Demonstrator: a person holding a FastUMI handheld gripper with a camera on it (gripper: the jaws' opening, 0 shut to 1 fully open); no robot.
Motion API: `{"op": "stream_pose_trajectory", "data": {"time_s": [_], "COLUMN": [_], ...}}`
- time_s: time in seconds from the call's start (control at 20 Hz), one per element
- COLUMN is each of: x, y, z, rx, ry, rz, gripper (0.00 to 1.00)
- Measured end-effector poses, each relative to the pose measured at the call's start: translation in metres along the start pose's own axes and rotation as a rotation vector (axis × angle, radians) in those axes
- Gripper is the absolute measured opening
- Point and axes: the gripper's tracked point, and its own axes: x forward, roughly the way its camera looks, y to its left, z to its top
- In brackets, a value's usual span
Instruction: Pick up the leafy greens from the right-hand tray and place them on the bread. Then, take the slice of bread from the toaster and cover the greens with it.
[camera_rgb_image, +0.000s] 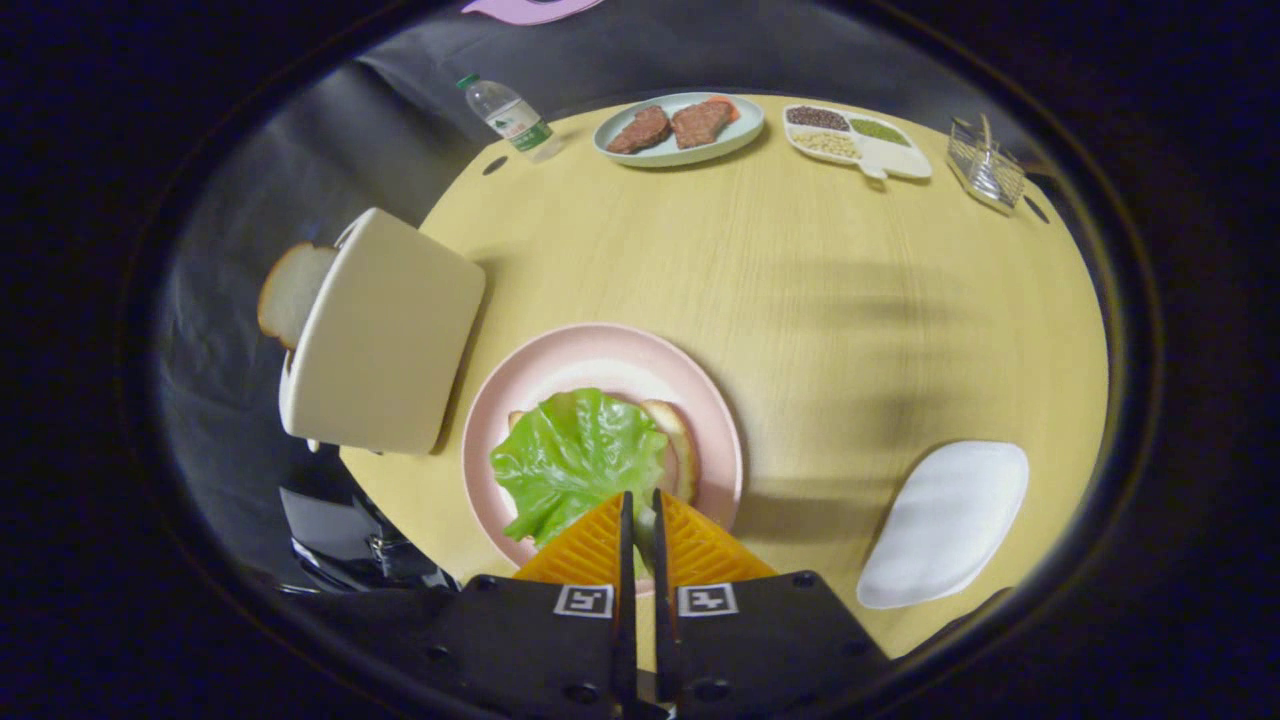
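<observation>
A green lettuce leaf (575, 462) lies over a slice of bread (678, 440) on the pink plate (600, 355), just ahead of my fingers. My gripper (640, 497) hangs above the leaf's near edge, its fingers almost together with a thin pale-green strip of the leaf pinched between them. To the left of the plate stands the cream toaster (385, 335), with a second slice of bread (292, 290) sticking out of its far side. The white tray (945, 525) to the right of the fingers holds nothing.
On the round wooden table's (800, 300) far side are a water bottle (512, 118), a plate with two pieces of meat (678, 128), a divided dish of grains (856, 140) and a wire rack (985, 165). Black cloth hangs beyond the table's edge.
</observation>
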Motion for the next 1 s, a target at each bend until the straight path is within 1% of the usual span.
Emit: {"op": "stream_pose_trajectory", "data": {"time_s": [0.05, 0.15, 0.25, 0.3, 0.45, 0.55, 0.7, 0.8, 1.0], "x": [-0.001, -0.004, -0.008, -0.012, -0.025, -0.036, -0.055, -0.065, -0.082], "y": [0.0, -0.003, -0.006, -0.008, -0.01, -0.005, 0.009, 0.024, 0.064], "z": [0.002, 0.008, 0.014, 0.017, 0.022, 0.026, 0.039, 0.046, 0.051], "rx": [-0.004, 0.019, 0.043, 0.055, 0.096, 0.133, 0.155, 0.14, 0.093], "ry": [-0.01, -0.039, -0.067, -0.074, -0.104, -0.122, -0.157, -0.171, -0.148], "rz": [-0.008, -0.02, -0.035, -0.042, -0.054, -0.046, -0.035, -0.025, 0.011], "gripper": [0.14, 0.15, 0.2, 0.3, 0.73, 1.0, 1.0, 1.0, 1.0]}}
